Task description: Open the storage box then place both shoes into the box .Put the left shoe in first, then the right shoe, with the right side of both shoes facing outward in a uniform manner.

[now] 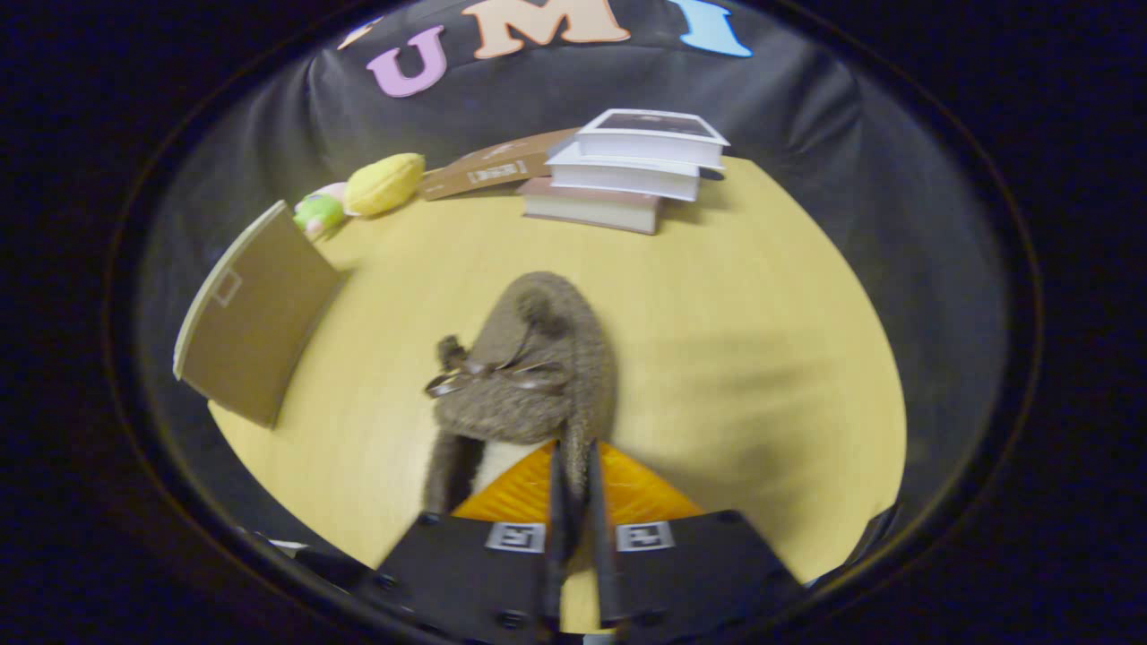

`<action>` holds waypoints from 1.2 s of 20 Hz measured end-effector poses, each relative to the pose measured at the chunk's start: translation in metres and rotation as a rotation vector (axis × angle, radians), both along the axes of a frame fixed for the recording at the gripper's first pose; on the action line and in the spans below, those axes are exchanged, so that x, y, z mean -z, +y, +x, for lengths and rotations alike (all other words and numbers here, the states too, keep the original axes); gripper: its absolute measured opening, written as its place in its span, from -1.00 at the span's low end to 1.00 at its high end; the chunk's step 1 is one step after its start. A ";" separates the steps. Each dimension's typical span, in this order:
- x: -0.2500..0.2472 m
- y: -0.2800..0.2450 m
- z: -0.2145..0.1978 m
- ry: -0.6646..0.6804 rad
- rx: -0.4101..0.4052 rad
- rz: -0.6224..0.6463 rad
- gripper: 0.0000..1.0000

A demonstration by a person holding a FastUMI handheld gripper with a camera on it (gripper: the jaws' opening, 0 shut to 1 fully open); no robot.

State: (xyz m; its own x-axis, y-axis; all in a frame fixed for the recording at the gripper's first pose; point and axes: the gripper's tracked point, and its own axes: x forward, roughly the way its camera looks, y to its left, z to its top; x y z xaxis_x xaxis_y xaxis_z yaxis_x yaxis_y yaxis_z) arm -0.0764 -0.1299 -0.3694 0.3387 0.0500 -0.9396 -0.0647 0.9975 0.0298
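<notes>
Claw (573, 466) nearly closed, its two fingers almost together and pinching the right side wall of a fuzzy brown shoe (538, 358) near the heel opening. Both fingers press on that wall, one inside the opening and one outside it. Shoe extends straight ahead of the fingers, toe pointing away, with a thin dark bow (488, 372) across its upper and a pale lining visible inside the opening just left of the fingers. Cannot tell whether the sole rests on the counter (735, 358) or is lifted slightly; a soft shadow lies on the light wood to the right of the shoe. Left of the shoe and well apart from it, a brown cardboard panel (246, 318) stands tilted at the counter's edge; this looks like the storage box or its lid, but which part is unclear. Beyond that panel, near the far rim, a small green and pink soft toy (318, 213) touches a yellow plush (383, 183). Next to these, a flat brown cardboard piece (488, 166) leans against the booth wall. Directly beyond the shoe, a stack of three books (627, 170) sits at the far edge.
</notes>
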 end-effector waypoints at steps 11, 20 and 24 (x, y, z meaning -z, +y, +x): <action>-0.040 0.039 0.000 0.044 0.248 0.147 -0.93; -0.112 0.155 0.023 -0.039 0.238 0.254 -0.94; -0.136 0.216 0.036 -0.067 0.194 0.294 -0.94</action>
State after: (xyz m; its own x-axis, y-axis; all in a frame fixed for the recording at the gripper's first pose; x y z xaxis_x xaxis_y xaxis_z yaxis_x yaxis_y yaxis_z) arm -0.0405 0.0860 -0.2338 0.4285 0.2435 -0.8701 0.1131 0.9410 0.3190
